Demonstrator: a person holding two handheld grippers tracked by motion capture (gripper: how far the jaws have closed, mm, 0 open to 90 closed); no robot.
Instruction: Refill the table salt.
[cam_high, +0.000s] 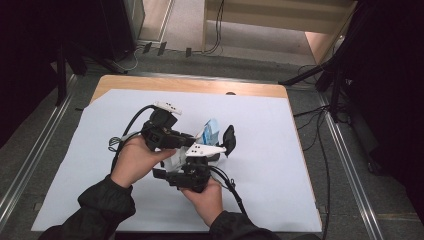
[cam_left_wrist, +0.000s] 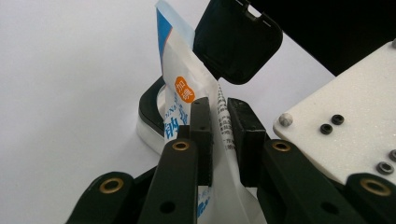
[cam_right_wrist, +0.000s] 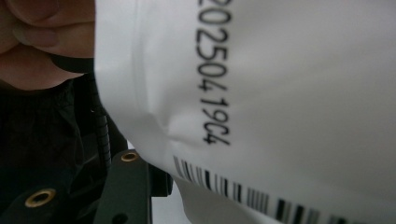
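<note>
High view: a person's 2 hands meet over a pale sheet (cam_high: 260, 165) spread on a wooden table (cam_high: 190, 85), each holding a gripper
Left gripper (cam_high: 192, 140): held in the left hand (cam_high: 135, 160), pointing to the right toward a white and blue pouch (cam_high: 210, 131)
Left gripper view: the left gripper (cam_left_wrist: 219, 140) has its 2 black jaws pressed together on the pouch (cam_left_wrist: 180, 84), pinching its thin film edge between the pads
Pouch: stands upright in the pinch, blue stripe at its top edge, an orange round mark and printed text on its side
Black case (cam_left_wrist: 236, 39): hinged lid raised just behind the pouch, its base (cam_left_wrist: 152, 109) lying on the sheet beside the pouch
Right gripper (cam_high: 192, 175): held in the right hand (cam_high: 205, 197), close under the left gripper
Right gripper view: the pouch's white back (cam_right_wrist: 280, 93) with a printed code and barcode sits right against the lens; whether these jaws pinch it I cannot tell
</note>
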